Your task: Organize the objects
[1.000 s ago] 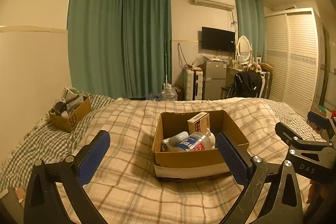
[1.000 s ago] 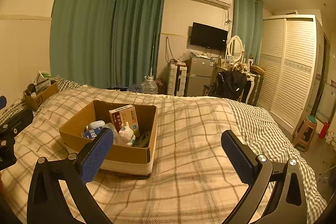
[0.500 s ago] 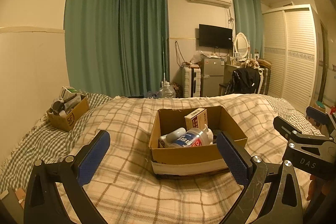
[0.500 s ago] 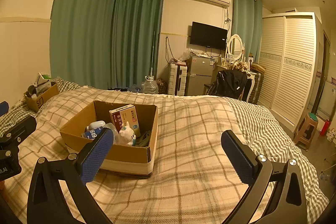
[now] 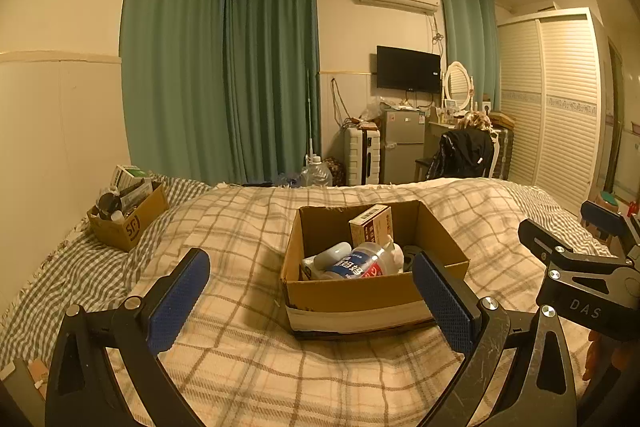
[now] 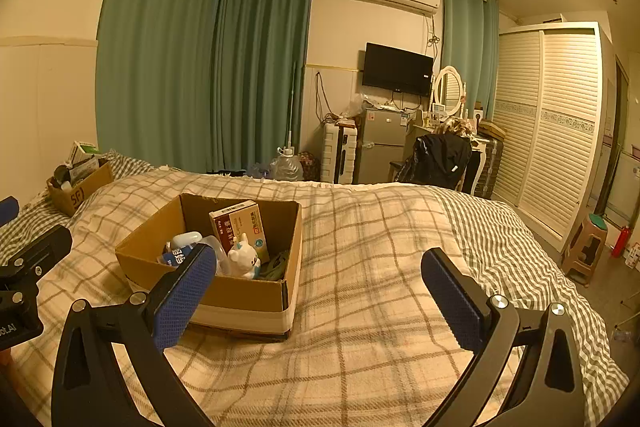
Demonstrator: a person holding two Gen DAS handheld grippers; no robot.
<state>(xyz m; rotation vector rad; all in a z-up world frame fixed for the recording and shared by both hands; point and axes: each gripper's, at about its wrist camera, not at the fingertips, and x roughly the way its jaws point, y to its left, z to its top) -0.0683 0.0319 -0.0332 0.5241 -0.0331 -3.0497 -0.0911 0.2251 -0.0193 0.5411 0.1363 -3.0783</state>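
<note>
An open cardboard box sits on the plaid bed; it also shows in the right wrist view. Inside it lie a plastic bottle with a blue label, a red-and-tan carton, a white cap-shaped item and a small white toy figure. My left gripper is open and empty, held just before the box. My right gripper is open and empty, to the right of the box. A second small cardboard box full of items sits at the far left.
The bed has a plaid blanket with a checked sheet at its edges. Beyond it stand green curtains, a water jug, a small fridge, a chair with a black jacket and a wardrobe. A stool stands at right.
Both grippers stay open. The left view has shifted slightly, so the box sits a little lower and to the left. The right view is nearly unchanged.
</note>
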